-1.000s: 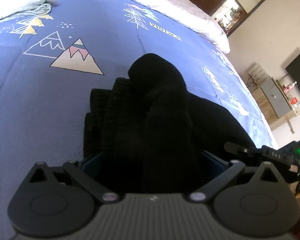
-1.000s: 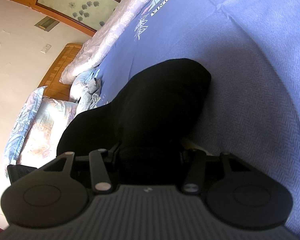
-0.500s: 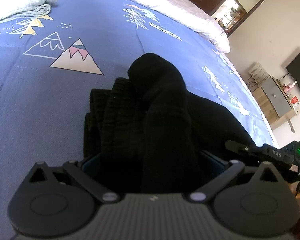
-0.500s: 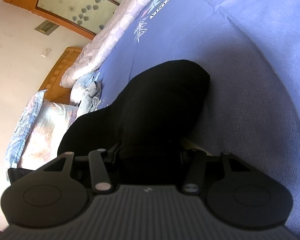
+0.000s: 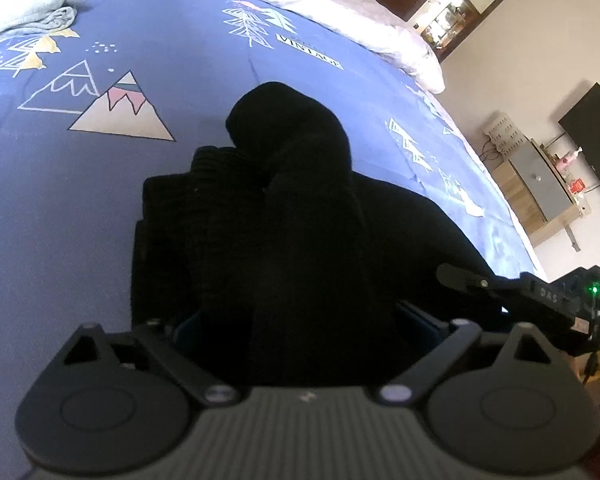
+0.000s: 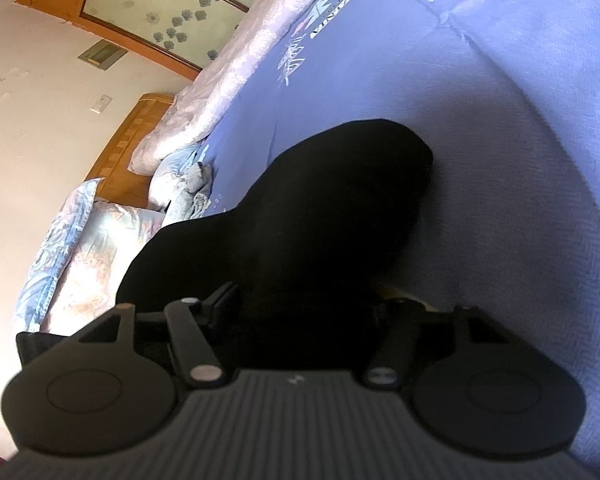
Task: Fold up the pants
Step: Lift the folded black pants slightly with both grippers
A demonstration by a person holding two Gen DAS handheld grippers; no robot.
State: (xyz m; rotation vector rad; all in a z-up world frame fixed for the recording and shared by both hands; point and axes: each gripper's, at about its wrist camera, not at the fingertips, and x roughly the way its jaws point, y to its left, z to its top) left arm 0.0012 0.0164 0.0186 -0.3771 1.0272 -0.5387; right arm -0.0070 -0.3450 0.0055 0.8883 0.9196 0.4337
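pants (image 5: 284,216): black, bunched in thick folds on the blue bedspread (image 5: 60,208), a rounded hump rising in the middle; in the right wrist view the same dark mass (image 6: 332,208) lies on the spread and fills the space ahead of the fingers.
left gripper (image 5: 288,332): fabric is packed between its two fingers and hides the tips; the fingers stand well apart with cloth pressed against both, clamped on the pants.
right gripper (image 6: 300,312): fingers drawn in on either side of a thick black fold, pinching the pants; the tips are buried in the cloth. it also shows low at the right edge of the left wrist view (image 5: 540,296), a green light lit on its body, touching the far side of the pants.
change in left view: next to none; the hump, the ribbed folds on its left and the printed mountain (image 5: 122,114) sit at the same places as a second ago, and the grip looks unchanged.
change in right view: the black fold keeps its outline; the background has drifted slightly, the wooden headboard (image 6: 128,148) and floral pillow (image 6: 80,248) sitting a touch differently in frame, so the right gripper has turned or shifted a little while holding on.
bedspread: blue, printed with mountains, trees and a "vintage" label (image 5: 310,50).
other cloth: a pale grey garment (image 5: 28,12) crumpled at the far left corner of the bed, well apart from the pants.
room: a grey cabinet (image 5: 540,184) and a dark screen (image 5: 596,136) against the wall past the bed's edge.
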